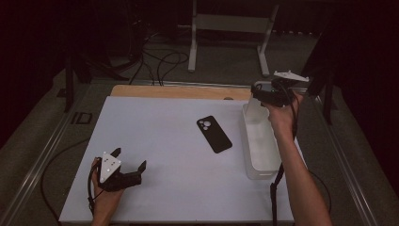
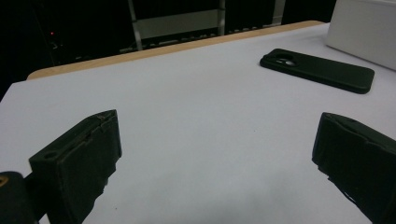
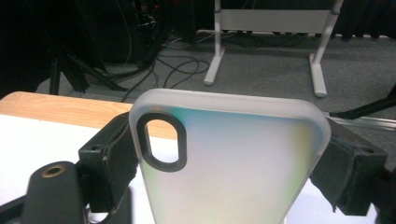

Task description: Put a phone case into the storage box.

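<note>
— On the white counter, what can you see?

— A black phone case lies flat near the middle, with its camera holes facing up. It lies at a slant. A long white bin sits just beside it, along the right edge of the counter. The two are close but not touching.

— Where is the left tool?

— It is near the front left corner, low over the counter, in the person's left hand. Its two black jaws stand wide apart with nothing between them. From the left tool's own camera, you can see bare white counter in the gap, and the black case farther off to the right.

— And the right tool?

— It is up high at the far end of the bin, in the person's right hand. Its jaws squeeze a clear, frosty phone case from both sides. The case stands up straight between the jaws. It has a dark ring around the long camera hole near its top left corner.

— Is the clear case touching the bin?

— I can't tell. From above it looks like it hangs over the far end of the bin.

— What is behind the counter?

— A grey floor with black cables and a white metal stand.
</note>
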Action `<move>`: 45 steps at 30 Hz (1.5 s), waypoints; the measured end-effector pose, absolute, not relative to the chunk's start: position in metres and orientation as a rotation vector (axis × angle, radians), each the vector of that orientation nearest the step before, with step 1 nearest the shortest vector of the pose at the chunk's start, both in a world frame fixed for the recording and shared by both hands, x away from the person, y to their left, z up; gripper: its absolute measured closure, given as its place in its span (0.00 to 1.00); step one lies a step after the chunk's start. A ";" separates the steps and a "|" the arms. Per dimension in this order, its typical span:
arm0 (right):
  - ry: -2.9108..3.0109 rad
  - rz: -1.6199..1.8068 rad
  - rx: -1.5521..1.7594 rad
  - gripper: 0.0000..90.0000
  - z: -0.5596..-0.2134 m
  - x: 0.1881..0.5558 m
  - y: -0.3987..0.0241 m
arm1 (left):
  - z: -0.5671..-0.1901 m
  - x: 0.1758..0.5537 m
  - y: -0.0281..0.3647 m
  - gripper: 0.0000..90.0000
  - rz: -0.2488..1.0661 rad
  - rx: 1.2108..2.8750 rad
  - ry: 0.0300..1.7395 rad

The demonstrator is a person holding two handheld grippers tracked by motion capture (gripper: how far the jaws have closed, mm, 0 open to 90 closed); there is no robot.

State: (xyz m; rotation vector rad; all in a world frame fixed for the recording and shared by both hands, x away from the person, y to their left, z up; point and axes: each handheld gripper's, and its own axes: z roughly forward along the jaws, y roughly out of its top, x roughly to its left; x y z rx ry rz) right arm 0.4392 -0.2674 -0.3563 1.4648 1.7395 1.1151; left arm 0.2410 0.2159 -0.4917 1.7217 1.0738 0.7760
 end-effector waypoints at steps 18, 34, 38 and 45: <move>1.752 1.058 1.504 0.19 -0.380 0.448 -0.268 | -0.492 0.241 0.216 0.02 0.776 1.722 1.074; 1.780 1.005 1.543 0.19 -0.405 0.455 -0.267 | -0.492 0.241 0.216 0.02 0.776 1.723 1.073; 1.791 0.994 1.556 0.19 -0.412 0.457 -0.267 | -0.492 0.241 0.215 0.02 0.776 1.723 1.072; 1.808 0.957 1.570 0.19 -0.421 0.460 -0.265 | -0.492 0.241 0.216 0.02 0.776 1.722 1.074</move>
